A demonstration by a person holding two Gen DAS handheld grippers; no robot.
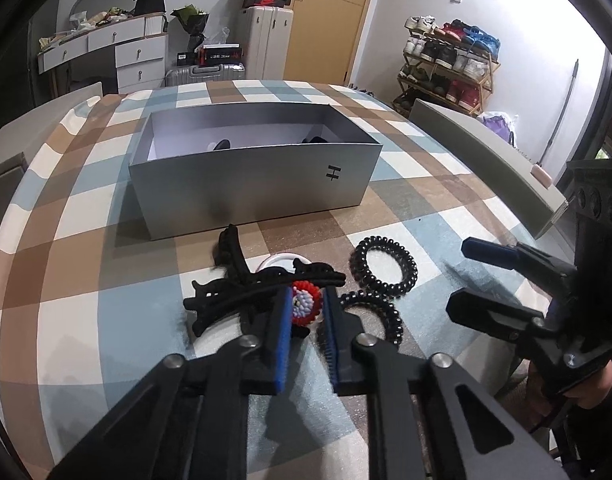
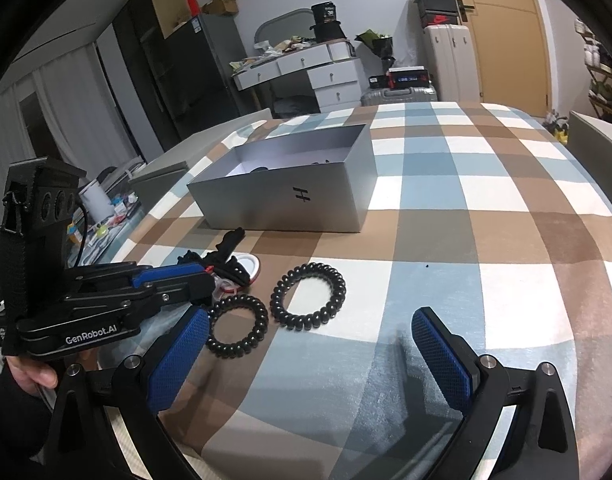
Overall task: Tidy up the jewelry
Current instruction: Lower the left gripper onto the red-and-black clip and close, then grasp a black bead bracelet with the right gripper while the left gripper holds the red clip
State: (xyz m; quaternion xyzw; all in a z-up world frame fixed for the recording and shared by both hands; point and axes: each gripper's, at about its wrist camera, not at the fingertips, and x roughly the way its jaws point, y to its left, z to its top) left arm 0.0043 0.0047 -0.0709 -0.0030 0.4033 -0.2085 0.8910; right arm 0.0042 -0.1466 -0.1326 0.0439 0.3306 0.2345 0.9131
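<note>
In the left wrist view my left gripper [image 1: 306,314] is shut on a small round beaded piece [image 1: 305,300], red at the rim and white and blue inside. It sits low over a heap of black hair claws [image 1: 230,280] with a white round item [image 1: 282,258] behind. Two black spiral hair ties [image 1: 356,264] [image 1: 394,316] lie just to the right. The open silver box [image 1: 258,184] stands behind, with dark items inside. My right gripper [image 2: 309,320] is open with nothing between its fingers, just short of the hair ties [image 2: 338,292] [image 2: 262,320]. The left gripper [image 2: 204,280] shows at the left.
A checkered cloth [image 1: 86,240] in blue, brown and white covers the table. Grey chair backs [image 1: 486,152] stand at the table's edges. A person's hand [image 2: 34,372] holds the left gripper. Furniture, suitcases and a shoe rack fill the room behind.
</note>
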